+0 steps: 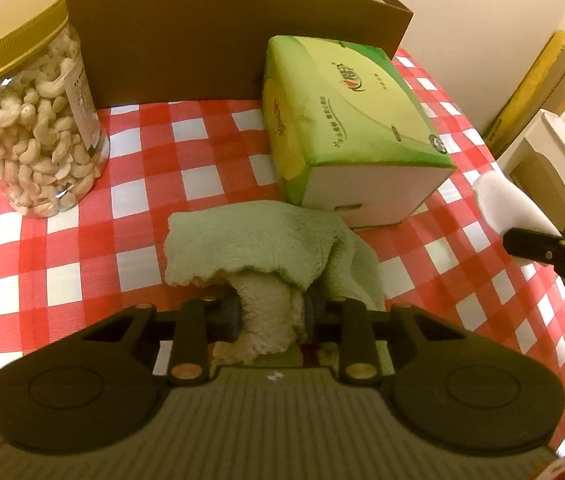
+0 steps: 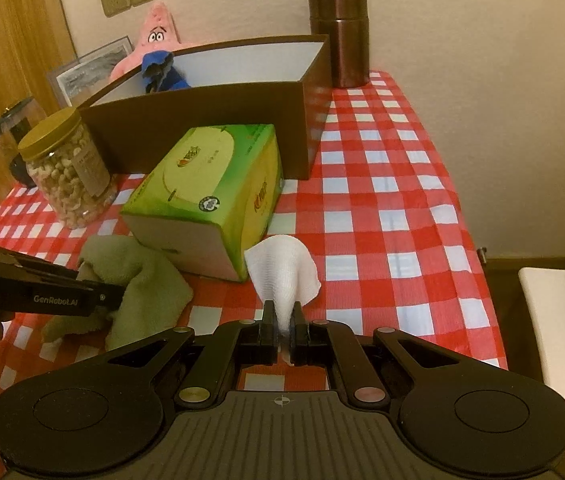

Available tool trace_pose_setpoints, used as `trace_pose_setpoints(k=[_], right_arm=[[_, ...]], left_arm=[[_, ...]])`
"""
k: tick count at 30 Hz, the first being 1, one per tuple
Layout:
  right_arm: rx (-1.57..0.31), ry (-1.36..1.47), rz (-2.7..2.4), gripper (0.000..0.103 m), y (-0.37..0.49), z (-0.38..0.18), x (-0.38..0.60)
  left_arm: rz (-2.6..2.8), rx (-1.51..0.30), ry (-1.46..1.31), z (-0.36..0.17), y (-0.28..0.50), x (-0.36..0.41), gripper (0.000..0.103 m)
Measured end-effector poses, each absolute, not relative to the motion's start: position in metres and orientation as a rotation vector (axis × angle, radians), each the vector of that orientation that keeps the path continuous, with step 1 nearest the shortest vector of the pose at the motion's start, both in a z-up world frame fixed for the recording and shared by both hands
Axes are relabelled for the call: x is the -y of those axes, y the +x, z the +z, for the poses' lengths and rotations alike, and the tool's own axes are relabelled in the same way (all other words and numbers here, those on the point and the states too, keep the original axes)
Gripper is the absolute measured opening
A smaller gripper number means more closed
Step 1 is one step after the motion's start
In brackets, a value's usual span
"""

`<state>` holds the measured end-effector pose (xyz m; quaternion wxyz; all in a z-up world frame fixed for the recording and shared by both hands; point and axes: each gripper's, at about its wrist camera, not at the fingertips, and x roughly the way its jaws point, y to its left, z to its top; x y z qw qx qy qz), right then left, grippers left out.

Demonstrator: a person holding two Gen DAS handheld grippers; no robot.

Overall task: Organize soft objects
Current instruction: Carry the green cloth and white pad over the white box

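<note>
The left gripper (image 1: 270, 316) is closed on a bunched fold of the green towel (image 1: 258, 248), which lies on the checked tablecloth (image 1: 186, 152) just near of the tissue pack (image 1: 346, 120). The pale underside of the towel is pinched between the pads; the rest is draped on the cloth and touches the near end of the pack. The right gripper (image 2: 282, 332) is clamped nearly shut on the narrow end of a white tissue (image 2: 282, 268), which fans out above the jaws and is held clear of the cloth, just near of the tissue pack's corner.

The step in hand is judged to be the lifting of both soft items for placement in the brown box (image 2: 218, 128) at the far side. The towel should be raised straight up until its hanging edge is free of the pack, so that the pack is not dragged. The front wall of the box must be cleared before either item is lowered. The tissue is held by little material and could slip if swung quickly.

A jar of cashews (image 1: 30, 120) stands at the far left, close to the box wall, and may be struck by the trailing towel. A blue cloth (image 2: 162, 70) is already draped over the box's far rim, with a pink star plush (image 2: 156, 36) behind it. A brown metal canister (image 2: 340, 40) stands beyond the right corner, out of the way.
</note>
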<state>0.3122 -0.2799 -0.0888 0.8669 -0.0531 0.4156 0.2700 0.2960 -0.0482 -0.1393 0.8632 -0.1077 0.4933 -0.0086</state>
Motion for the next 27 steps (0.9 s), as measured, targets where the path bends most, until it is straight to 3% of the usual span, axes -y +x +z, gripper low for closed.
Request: trace_pose_setpoints(k=[15,27], right_arm=[[-0.848,-0.100,0.561,0.005,0.316,-0.083,0.285],[-0.775,-0.114,0.587,0.005,0.344,-0.063,0.285]], left_arm=[[-0.011,-0.945,-0.195,-0.096,0.272,0.037,0.024],[0.065,-0.744,-0.215,-0.018,0.277,0.004,0.024]])
